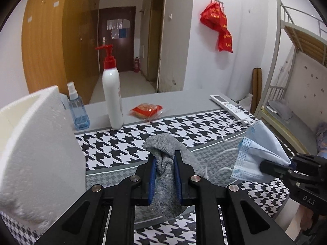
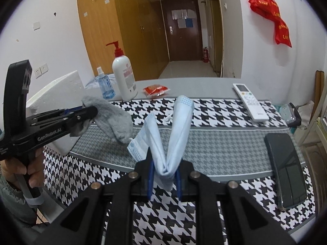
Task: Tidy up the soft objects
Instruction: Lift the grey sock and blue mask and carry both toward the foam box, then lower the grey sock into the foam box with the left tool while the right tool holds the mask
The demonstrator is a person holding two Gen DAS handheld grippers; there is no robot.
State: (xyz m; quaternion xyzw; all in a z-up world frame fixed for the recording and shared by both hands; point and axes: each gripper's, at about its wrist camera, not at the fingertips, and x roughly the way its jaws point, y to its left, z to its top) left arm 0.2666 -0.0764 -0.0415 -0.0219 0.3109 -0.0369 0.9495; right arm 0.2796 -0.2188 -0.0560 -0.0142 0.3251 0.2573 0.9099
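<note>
1. Left gripper (image 1: 165,171) is pinching a grey sock (image 1: 166,163) mid-length, so both ends flop down over the houndstooth tablecloth (image 2: 224,149)
2. Right gripper (image 2: 164,175) has the blue face mask (image 2: 173,134) clamped at its fold, halves splaying upward
3. Guessing both go in the white foam box (image 1: 40,147) at left
4. Readable writing: "GenRobot.AI" and "DAS" on the grippers

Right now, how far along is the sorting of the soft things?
Nothing looks stowed yet. In hand: the left tool grips a grey knitted sock, the right tool a folded pale-blue face mask, both lifted off the table. Left: placing them, perhaps in the white foam box.
</note>
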